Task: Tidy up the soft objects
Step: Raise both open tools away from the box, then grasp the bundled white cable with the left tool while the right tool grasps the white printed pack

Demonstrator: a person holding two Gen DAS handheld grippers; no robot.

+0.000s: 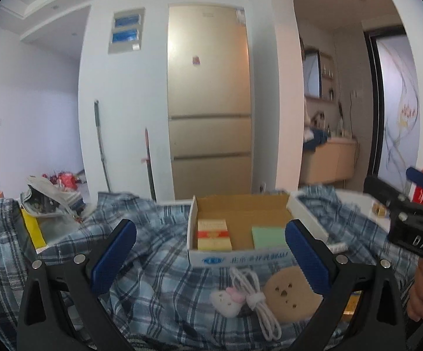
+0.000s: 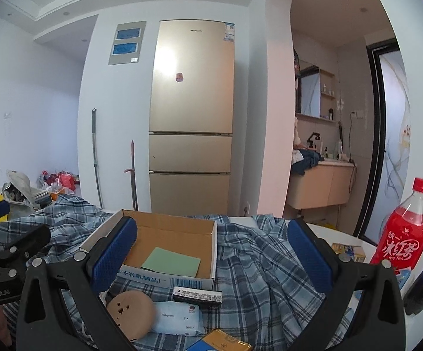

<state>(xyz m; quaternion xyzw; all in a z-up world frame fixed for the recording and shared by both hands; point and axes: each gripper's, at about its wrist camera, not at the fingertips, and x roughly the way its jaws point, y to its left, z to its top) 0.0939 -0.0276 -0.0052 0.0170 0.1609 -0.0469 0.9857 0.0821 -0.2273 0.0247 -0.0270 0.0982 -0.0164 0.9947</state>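
Plaid cloth (image 2: 249, 266) covers, seemingly, a table (image 2: 345, 235).

Cardboard box (image 2: 164, 244) half empty, open-topped; red bottle (image 2: 402, 231) blocks table's right edge.

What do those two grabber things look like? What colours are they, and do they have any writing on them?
Both are black plastic frames with silver round bolts. Each has two long fingers faced with bumpy blue pads. The left gripper shows its pads from its own camera, and its side reads "GenRobot.AI" in the right wrist view. The right gripper has white letters "DAS" on its side in the left wrist view.
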